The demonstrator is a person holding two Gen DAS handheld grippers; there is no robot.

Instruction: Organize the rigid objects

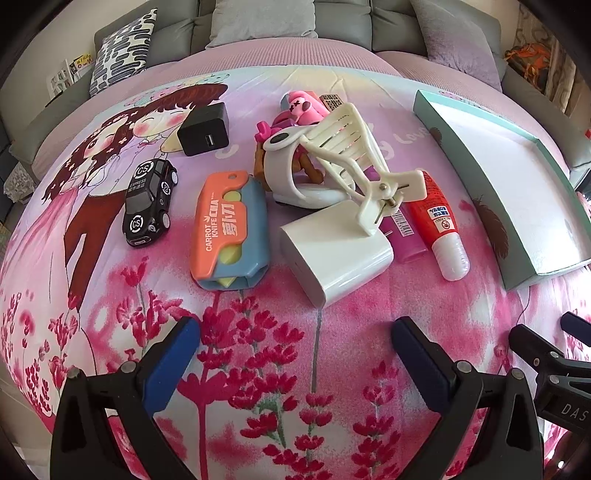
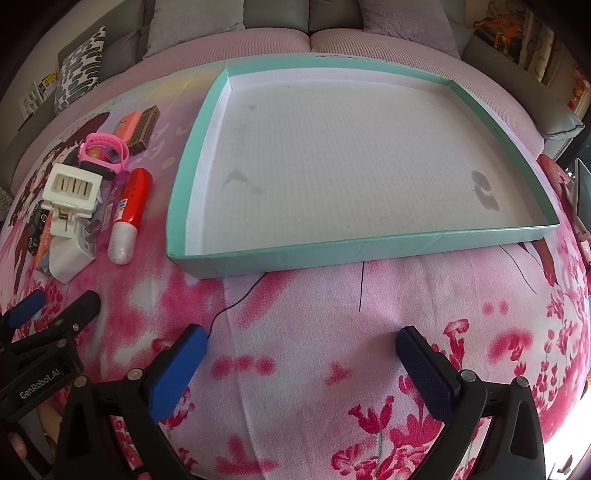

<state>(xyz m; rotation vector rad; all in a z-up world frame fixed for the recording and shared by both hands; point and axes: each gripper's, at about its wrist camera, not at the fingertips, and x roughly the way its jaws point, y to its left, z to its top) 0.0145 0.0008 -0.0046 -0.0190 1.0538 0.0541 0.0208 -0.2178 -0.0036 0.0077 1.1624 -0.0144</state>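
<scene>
A pile of small objects lies on the pink floral cloth: a white charger [image 1: 334, 254], a white plastic clip [image 1: 354, 162], a red glue tube [image 1: 439, 225], an orange and blue carrot knife [image 1: 227, 225], a black toy car [image 1: 149, 201], a black adapter [image 1: 205, 129] and a pink toy [image 1: 303, 107]. My left gripper [image 1: 295, 347] is open and empty, just short of the charger. A shallow teal box [image 2: 362, 245] with a white floor stands to the right of the pile. My right gripper [image 2: 301, 350] is open and empty in front of the box. The glue tube [image 2: 131, 212] and clip [image 2: 70, 199] also show at the left of the right wrist view.
A grey sofa with cushions [image 1: 258, 18] runs behind the surface. A patterned pillow [image 1: 122, 51] leans at the back left. The right gripper shows at the right edge of the left wrist view [image 1: 554, 365]; the left gripper shows at the left edge of the right wrist view [image 2: 44, 332].
</scene>
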